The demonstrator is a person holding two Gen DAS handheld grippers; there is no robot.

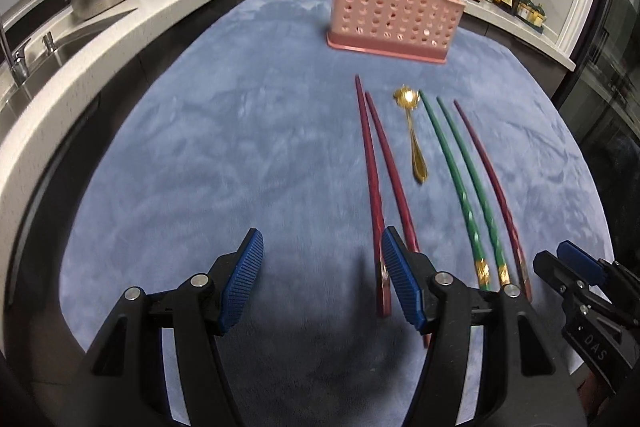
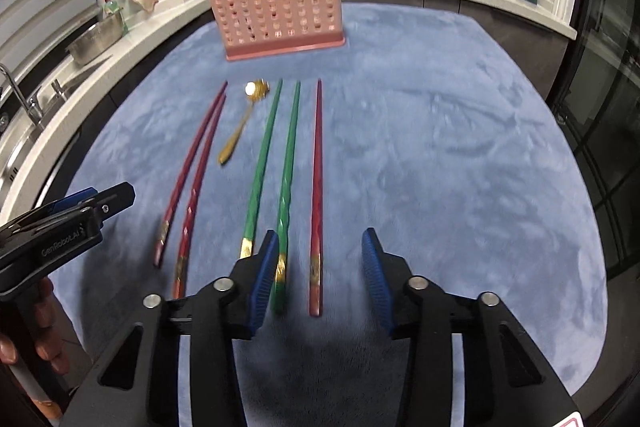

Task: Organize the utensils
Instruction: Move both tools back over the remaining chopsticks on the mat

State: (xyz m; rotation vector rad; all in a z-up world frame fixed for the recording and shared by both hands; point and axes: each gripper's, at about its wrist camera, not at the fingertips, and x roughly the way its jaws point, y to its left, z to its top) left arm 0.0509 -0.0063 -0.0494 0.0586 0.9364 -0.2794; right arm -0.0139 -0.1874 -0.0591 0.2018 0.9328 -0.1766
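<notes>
**Grippers low over the chopstick ends**

The left gripper (image 1: 322, 277) stands apart above bare blue plush cloth (image 1: 200, 147), holding nothing; wide open cloth lies to its left. The right gripper (image 2: 320, 277) gapes narrower, empty, astride the single dark red chopstick (image 2: 317, 187) and one chopstick of the green pair (image 2: 276, 163). Two more red chopsticks (image 2: 196, 171) and a gold spoon (image 2: 240, 131) lie alongside. The perforated pink plastic holder (image 2: 276, 15) stands upright beyond. White counters (image 1: 60, 75) ring the table.
</notes>
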